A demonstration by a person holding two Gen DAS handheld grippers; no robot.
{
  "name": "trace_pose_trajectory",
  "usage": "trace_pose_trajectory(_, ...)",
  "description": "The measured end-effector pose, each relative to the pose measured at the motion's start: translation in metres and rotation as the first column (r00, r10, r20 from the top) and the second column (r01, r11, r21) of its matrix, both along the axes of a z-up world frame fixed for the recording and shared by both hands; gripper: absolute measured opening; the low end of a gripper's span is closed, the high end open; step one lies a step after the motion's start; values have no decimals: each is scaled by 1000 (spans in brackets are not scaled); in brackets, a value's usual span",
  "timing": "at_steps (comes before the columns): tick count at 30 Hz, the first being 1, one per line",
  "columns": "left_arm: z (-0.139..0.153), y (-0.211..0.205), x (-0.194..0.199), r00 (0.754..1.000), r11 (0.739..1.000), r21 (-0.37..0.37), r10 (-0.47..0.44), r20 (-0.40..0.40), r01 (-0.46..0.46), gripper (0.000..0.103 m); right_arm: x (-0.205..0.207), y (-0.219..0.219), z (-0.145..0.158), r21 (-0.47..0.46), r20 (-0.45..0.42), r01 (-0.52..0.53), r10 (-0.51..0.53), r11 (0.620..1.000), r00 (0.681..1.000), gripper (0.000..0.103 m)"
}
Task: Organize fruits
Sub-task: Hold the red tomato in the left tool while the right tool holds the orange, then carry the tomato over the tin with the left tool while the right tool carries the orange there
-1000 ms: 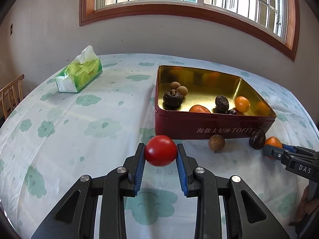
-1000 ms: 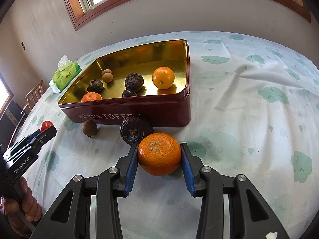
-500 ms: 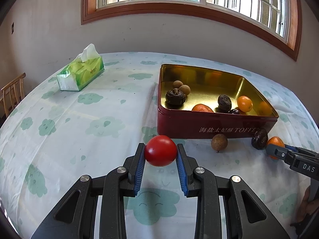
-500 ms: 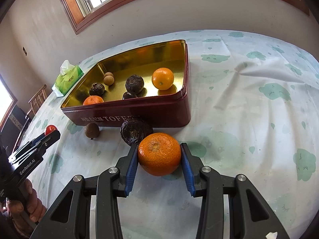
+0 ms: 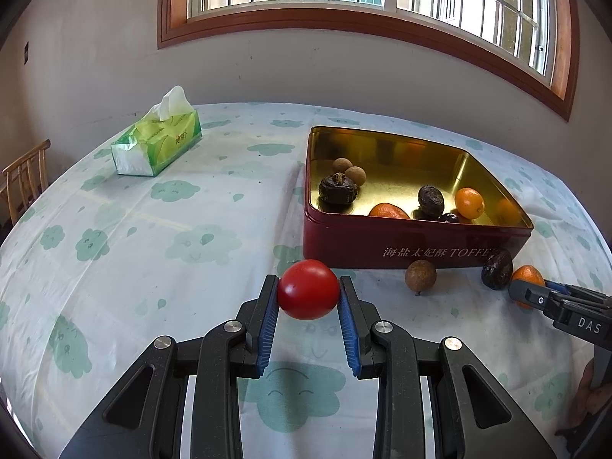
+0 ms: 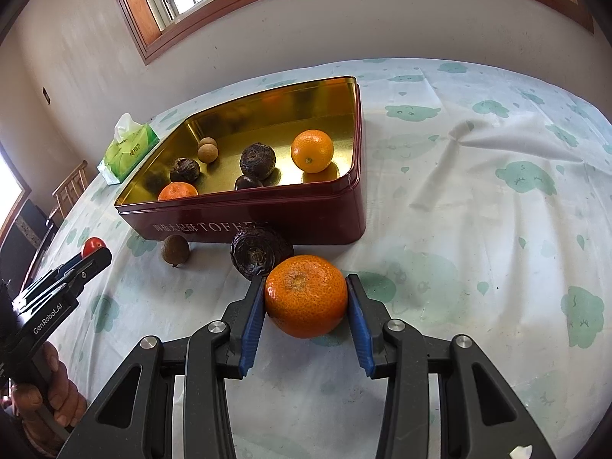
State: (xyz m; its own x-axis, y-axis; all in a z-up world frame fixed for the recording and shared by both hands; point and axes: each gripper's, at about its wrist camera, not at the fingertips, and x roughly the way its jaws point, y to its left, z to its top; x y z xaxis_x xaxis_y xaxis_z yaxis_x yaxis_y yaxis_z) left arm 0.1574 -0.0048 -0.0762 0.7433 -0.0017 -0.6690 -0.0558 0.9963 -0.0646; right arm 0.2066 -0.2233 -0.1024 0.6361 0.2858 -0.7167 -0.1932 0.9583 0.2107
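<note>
My left gripper (image 5: 308,287) is shut on a red tomato (image 5: 308,289), in front of the left corner of the red toffee tin (image 5: 420,246). My right gripper (image 6: 306,287) is shut on an orange mandarin (image 6: 306,295), close above the cloth by the tin's (image 6: 267,220) right front corner. The gold-lined tin holds mandarins, dark wrinkled fruits and two small tan fruits. A brown round fruit (image 5: 420,276) and a dark wrinkled fruit (image 6: 256,252) lie loose against the tin's front wall. Each gripper shows at the edge of the other's view.
A green tissue box (image 5: 157,143) stands at the far left of the table, which has a cloud-print cloth (image 6: 478,210) rumpled to the tin's right. A wooden chair (image 5: 25,176) stands past the left edge. A hand (image 6: 57,394) holds the left gripper's handle.
</note>
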Motion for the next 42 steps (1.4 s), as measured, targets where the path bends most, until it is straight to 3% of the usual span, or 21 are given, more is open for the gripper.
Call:
trace_pose_trajectory(28,0,2,1,1000,1000,-8,0,-5,0,31,-3,10,1,-61,8,18,-17,998,1000,39)
trace_pose_trajectory(38,5,1,-6,999,1000,-28,-8,40,9,31,-45,24,17,-1,101,24,-24,1000,995,39)
trace_pose_trajectory(42,9,-4,-9,998,1000,0,-20,65,20,31,-56,26,36,7,152,7,-8,1000,988,39)
